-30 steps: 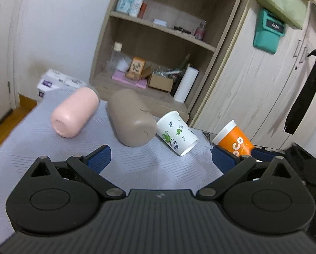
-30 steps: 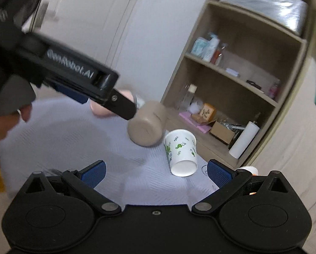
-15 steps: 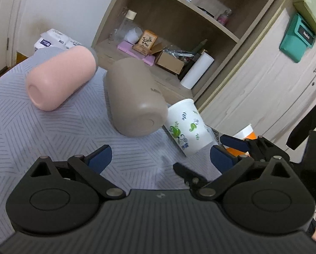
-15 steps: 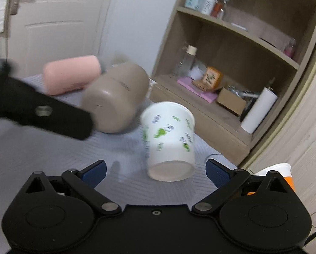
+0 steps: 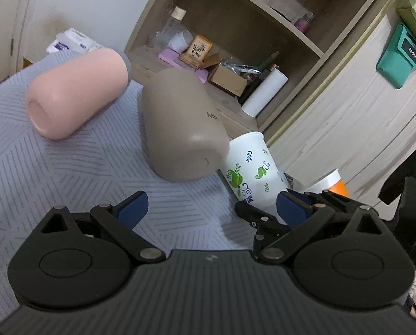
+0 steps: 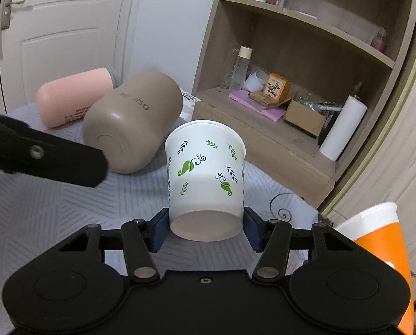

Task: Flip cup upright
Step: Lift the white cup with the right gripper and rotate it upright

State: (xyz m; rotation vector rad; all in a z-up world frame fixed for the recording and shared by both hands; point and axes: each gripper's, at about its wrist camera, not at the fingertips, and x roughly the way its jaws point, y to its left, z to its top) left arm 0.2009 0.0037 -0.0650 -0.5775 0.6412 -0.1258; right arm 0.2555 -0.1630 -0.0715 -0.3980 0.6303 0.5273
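Note:
A white paper cup with green leaf prints (image 6: 205, 173) lies on its side on the grey patterned cloth (image 6: 54, 209), its base toward the right wrist camera. My right gripper (image 6: 206, 227) is shut on the cup near its base, one blue pad on each side. The cup also shows in the left wrist view (image 5: 252, 173), with the right gripper's fingers (image 5: 291, 206) around it. My left gripper (image 5: 210, 209) is open and empty, above the cloth just left of the cup. Its dark finger (image 6: 40, 156) shows at the left of the right wrist view.
A taupe bottle (image 5: 180, 131) and a pink bottle (image 5: 74, 95) lie on their sides on the cloth. An orange and white cup (image 6: 380, 240) is at the right. A wooden shelf unit (image 6: 305, 83) stands behind, a white door (image 6: 62, 33) to the left.
My right gripper has moved forward to the white cup and closed on its base. My left gripper has come closer to the bottles and stayed open.

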